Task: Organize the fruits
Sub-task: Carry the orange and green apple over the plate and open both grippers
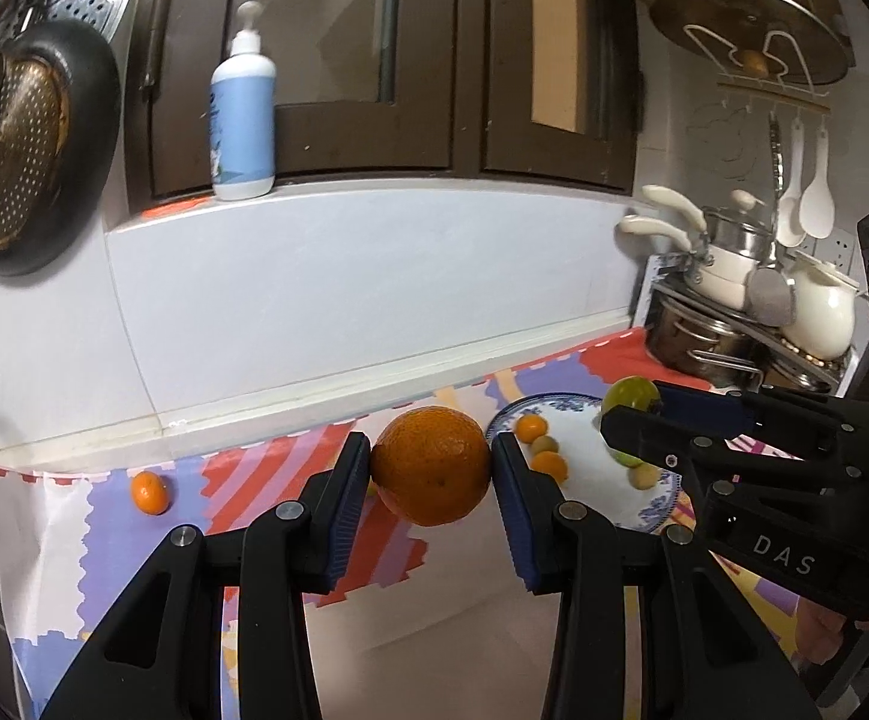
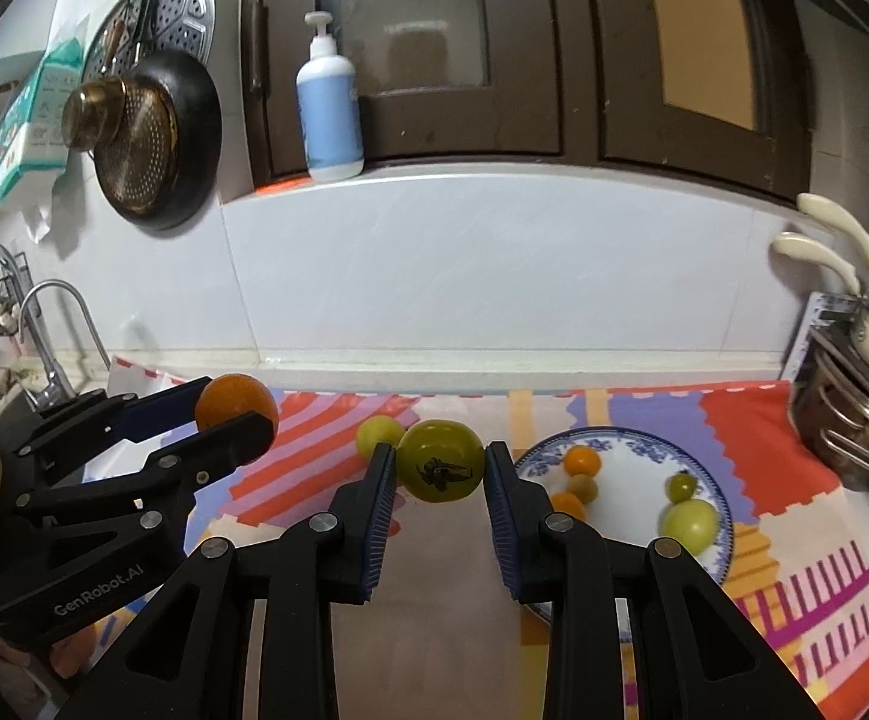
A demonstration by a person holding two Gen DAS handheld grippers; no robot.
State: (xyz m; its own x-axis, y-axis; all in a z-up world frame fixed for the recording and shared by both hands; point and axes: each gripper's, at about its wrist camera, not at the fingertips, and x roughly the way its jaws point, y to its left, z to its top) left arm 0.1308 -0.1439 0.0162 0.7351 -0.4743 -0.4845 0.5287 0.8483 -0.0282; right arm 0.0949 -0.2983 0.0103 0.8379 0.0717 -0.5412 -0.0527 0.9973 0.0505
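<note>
Only plate [image 2: 712,480] holds fruit: small oranges [image 2: 582,459], green tomatoes [image 2: 689,523].

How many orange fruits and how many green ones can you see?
Orange: 4 (big orange, plate oranges, mat orange)
Green or yellow-green: 5 (held tomato, mat fruit, plate greens)
Total: 9

Readable: "DAS" in pale capitals on the black body of the right gripper [image 1: 629,420], at the right edge of the left wrist view. Also "GenRobot.AI" in pale letters along the black body of the left gripper [image 2: 236,405], near left in the right wrist view. Print on the pump bottle [image 2: 329,114] too blurred to read.
</note>
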